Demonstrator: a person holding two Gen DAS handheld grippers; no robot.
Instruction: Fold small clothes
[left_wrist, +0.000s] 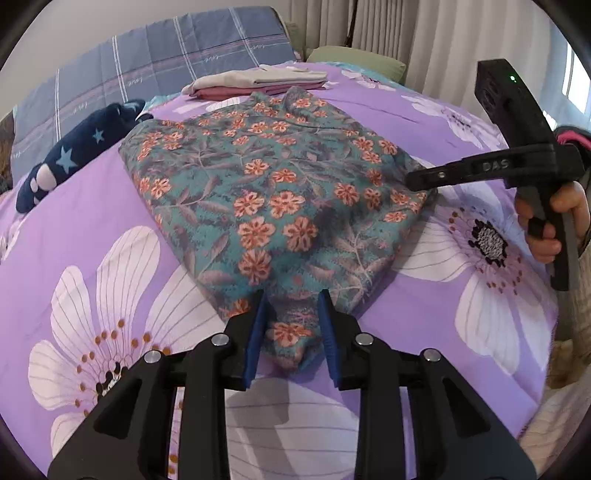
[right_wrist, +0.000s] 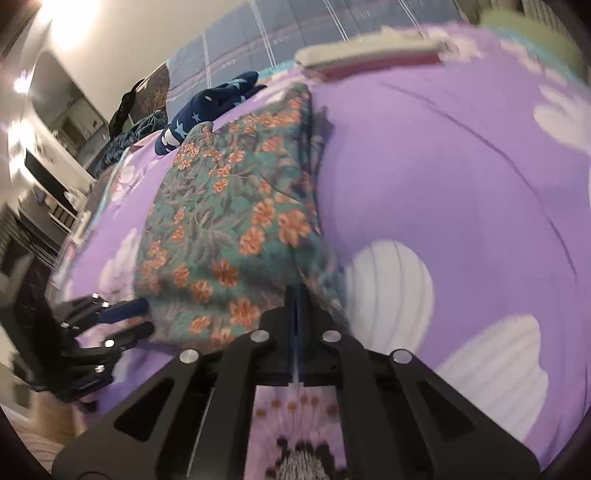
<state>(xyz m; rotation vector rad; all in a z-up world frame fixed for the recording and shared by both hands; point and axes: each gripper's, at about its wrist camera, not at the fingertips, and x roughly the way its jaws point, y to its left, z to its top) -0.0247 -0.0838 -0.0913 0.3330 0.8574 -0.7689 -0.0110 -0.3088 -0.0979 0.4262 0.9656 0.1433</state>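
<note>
A teal garment with orange flowers (left_wrist: 266, 192) lies folded on the purple flowered bedspread (left_wrist: 92, 229). My left gripper (left_wrist: 293, 306) is open, its blue pads on either side of the garment's near corner. My right gripper (left_wrist: 410, 181) shows from the side at the garment's right edge. In the right wrist view the right gripper (right_wrist: 297, 291) is shut at the garment's (right_wrist: 229, 221) near right edge; whether cloth is pinched cannot be told. The left gripper (right_wrist: 133, 317) shows open at the lower left of that view.
A stack of folded clothes, grey on pink (left_wrist: 255, 83), lies at the far side of the bed. A navy garment with stars (left_wrist: 77, 155) lies to the left. A blue checked pillow (left_wrist: 147, 62) and curtains (left_wrist: 424, 29) stand behind. Furniture (right_wrist: 48, 155) stands left of the bed.
</note>
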